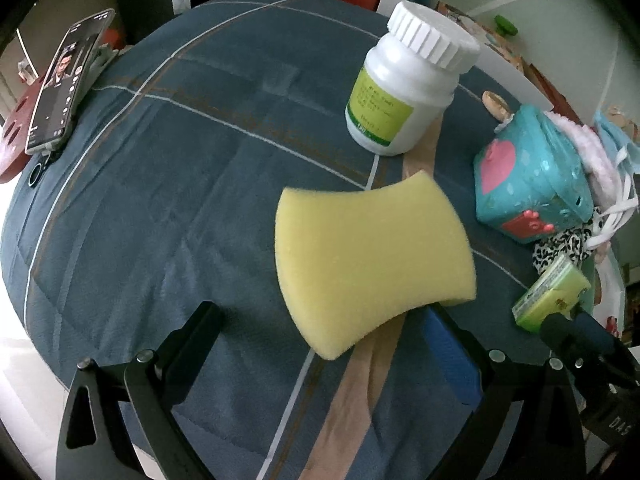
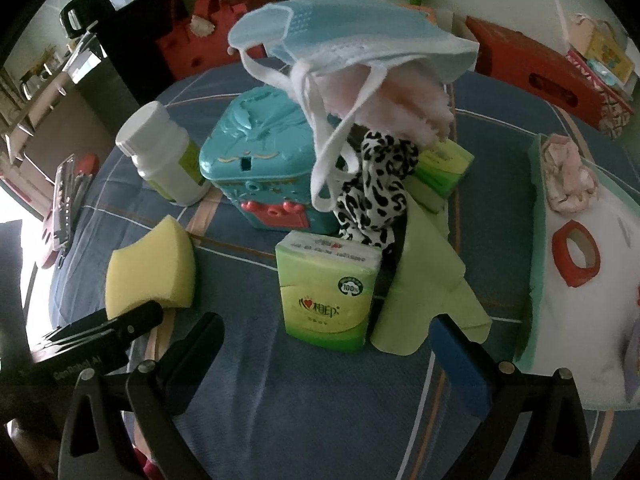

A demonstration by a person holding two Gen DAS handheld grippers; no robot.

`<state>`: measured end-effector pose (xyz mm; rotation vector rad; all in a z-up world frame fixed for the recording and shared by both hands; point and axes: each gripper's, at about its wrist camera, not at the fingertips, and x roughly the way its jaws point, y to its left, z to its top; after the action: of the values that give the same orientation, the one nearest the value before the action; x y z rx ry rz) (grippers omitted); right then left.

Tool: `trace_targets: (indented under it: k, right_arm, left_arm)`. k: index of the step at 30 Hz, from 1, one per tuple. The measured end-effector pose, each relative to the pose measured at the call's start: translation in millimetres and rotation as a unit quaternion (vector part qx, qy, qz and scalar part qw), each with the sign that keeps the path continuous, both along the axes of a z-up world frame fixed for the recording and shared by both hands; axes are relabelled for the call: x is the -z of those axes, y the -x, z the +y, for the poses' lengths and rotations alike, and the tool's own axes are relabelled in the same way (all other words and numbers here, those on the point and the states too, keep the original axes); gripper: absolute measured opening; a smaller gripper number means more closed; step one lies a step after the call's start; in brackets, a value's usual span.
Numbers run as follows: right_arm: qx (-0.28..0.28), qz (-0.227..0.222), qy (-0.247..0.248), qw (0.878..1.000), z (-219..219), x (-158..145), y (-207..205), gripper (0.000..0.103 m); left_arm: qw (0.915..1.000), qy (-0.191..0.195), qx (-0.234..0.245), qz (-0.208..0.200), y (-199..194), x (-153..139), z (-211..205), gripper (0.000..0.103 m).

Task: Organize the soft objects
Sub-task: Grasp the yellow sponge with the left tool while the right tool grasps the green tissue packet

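A yellow sponge (image 1: 372, 256) lies on the blue plaid blanket (image 1: 180, 208), right at the tips of my left gripper (image 1: 324, 316), which is open; its far corner overlaps the blue-padded finger (image 1: 452, 360). In the right wrist view the same sponge (image 2: 150, 264) shows at the left. My right gripper (image 2: 328, 330) stands open, with a green tissue pack (image 2: 328, 292) just ahead between its fingers. Behind the pack lie a green cloth (image 2: 428, 292), a leopard-print cloth (image 2: 376, 188), a pink fluffy cloth (image 2: 408, 100) and a blue face mask (image 2: 352, 32), heaped together.
A white bottle (image 1: 404, 84) and a teal toy box (image 1: 528, 176) stand behind the sponge. A phone (image 1: 64, 84) leans on a stand at the left edge. At the right, a white tray (image 2: 592, 320) holds a red tape roll (image 2: 576, 252) and a pink cloth (image 2: 568, 176).
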<state>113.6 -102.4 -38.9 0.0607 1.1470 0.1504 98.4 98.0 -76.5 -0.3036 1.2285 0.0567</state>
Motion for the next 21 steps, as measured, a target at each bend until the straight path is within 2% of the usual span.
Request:
trace_targets:
  k: [6,9,12,14,18,21]
  right_arm:
    - [-0.004,-0.014,-0.007,1.0,2.2,-0.8,-4.5,0.102]
    - [-0.005,-0.023,-0.015,1.0,1.9,-3.2,-6.4,0.097]
    - [-0.005,-0.026,-0.019,0.999,1.8,-3.1,-8.8,0.096]
    - [-0.006,-0.028,-0.02,0.999,0.3,-3.5,-10.3,0.09]
    - [-0.009,-0.029,-0.019,0.999,1.1,-2.8,-11.8,0.088]
    - [-0.018,-0.028,-0.012,0.999,7.9,-0.2,-12.7,0.087]
  left_arm:
    - [0.9997,0.02,0.005,-0.017,-0.5,-2.2,-0.5,0.098]
    - [0.9994,0.025,0.011,-0.022,0.6,-2.5,-4.8,0.084]
    - [0.9994,0.023,0.016,-0.022,-4.9,-2.1,-13.7,0.079]
    - [0.9992,0.025,0.019,-0.025,-3.3,-1.9,-16.9,0.076]
    - [0.9993,0.02,0.021,-0.024,-6.9,0.4,-19.5,0.065]
    - [0.9993,0.021,0.021,-0.023,-8.3,-0.2,-19.3,0.065]
